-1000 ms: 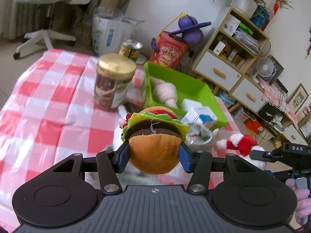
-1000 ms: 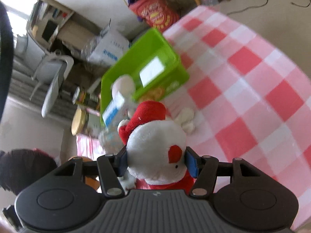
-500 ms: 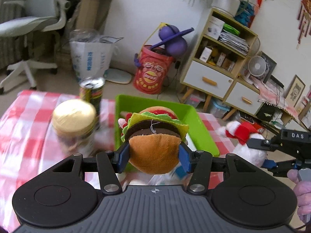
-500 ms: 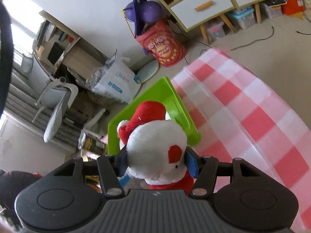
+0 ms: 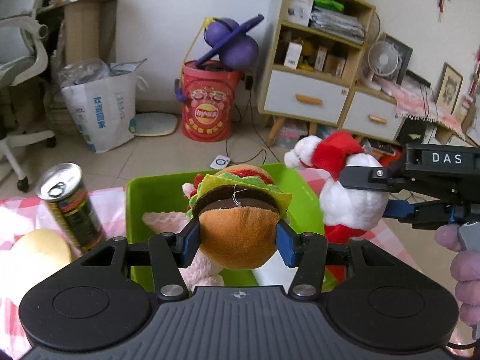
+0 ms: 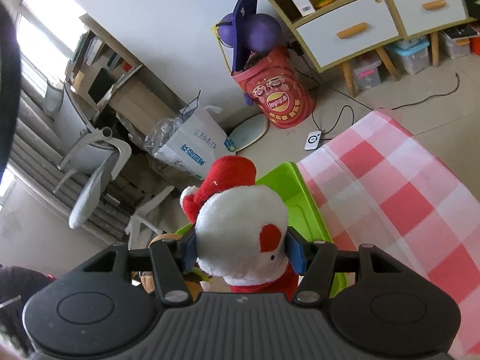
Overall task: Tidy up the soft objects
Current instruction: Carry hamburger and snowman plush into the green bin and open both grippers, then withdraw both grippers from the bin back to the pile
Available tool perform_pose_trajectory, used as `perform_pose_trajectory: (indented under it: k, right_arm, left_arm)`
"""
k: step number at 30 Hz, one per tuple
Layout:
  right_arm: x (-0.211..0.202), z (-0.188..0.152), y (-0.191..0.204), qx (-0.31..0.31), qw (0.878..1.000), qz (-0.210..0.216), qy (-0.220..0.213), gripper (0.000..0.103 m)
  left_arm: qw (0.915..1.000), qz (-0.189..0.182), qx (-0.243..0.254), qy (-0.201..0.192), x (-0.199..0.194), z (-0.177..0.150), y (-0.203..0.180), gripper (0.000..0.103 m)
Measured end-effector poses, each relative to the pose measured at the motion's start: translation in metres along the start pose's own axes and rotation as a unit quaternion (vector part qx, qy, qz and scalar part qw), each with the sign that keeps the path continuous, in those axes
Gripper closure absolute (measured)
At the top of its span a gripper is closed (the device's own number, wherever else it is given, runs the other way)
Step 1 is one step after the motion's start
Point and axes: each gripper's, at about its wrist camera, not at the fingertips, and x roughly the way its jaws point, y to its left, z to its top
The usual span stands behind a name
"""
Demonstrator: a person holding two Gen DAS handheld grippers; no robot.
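My left gripper (image 5: 238,241) is shut on a plush hamburger (image 5: 238,219) and holds it over the green bin (image 5: 156,198). A pale pink plush (image 5: 162,219) lies inside the bin. My right gripper (image 6: 243,250) is shut on a white Santa plush with a red hat (image 6: 240,228), held above the bin's right rim (image 6: 303,207). In the left wrist view the Santa plush (image 5: 348,192) and the right gripper (image 5: 387,193) sit to the right of the hamburger.
A drink can (image 5: 70,201) and a gold-lidded jar (image 5: 39,252) stand left of the bin on the red-checked tablecloth (image 6: 399,198). Beyond the table are a red snack bucket (image 5: 208,111), a shelf unit with drawers (image 5: 315,69) and an office chair (image 6: 96,162).
Both grippers have lifted and moved forward with their plush toys. They now hang over the green bin, and the jar and can have dropped to the lower left of the left wrist view.
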Motion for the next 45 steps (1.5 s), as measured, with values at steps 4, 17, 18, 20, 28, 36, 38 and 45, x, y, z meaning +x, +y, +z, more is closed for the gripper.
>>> perform_pose_trajectory:
  k: [4, 17, 18, 20, 28, 36, 38, 45]
  right_arm:
    - [0.020, -0.002, -0.005, -0.017, 1.000, -0.021, 0.006, 0.066]
    - [0.030, -0.002, -0.011, -0.012, 0.999, -0.037, 0.031, 0.058]
    - [0.028, -0.001, -0.011, -0.009, 0.999, -0.036, 0.032, 0.058]
    - [0.022, -0.001, -0.010, -0.008, 0.999, -0.036, 0.030, 0.057]
    - [-0.011, -0.003, -0.007, -0.010, 0.999, -0.042, 0.026, 0.057]
    - [-0.050, -0.013, -0.008, -0.009, 0.998, -0.056, 0.022, 0.057]
    - [-0.061, -0.017, -0.010, -0.007, 0.998, -0.059, 0.021, 0.057]
    - [-0.097, -0.036, -0.017, -0.008, 0.998, -0.064, 0.021, 0.056]
  left_arm:
    - [0.9999, -0.003, 0.008, 0.010, 0.021, -0.002, 0.002, 0.050]
    - [0.9994, -0.014, 0.031, 0.008, 0.027, -0.001, -0.009, 0.031]
    - [0.9993, -0.011, 0.034, 0.006, 0.026, 0.000, -0.009, 0.031]
    - [0.9994, -0.011, 0.033, 0.006, 0.021, 0.000, -0.011, 0.031]
    - [0.9998, -0.005, 0.017, 0.003, -0.010, 0.000, -0.009, 0.030]
    - [0.9998, -0.004, -0.013, -0.011, -0.054, -0.012, 0.001, 0.025]
    - [0.9997, -0.001, -0.019, -0.013, -0.065, -0.017, 0.004, 0.025]
    - [0.9991, 0.003, -0.040, -0.015, -0.104, -0.043, 0.016, 0.020]
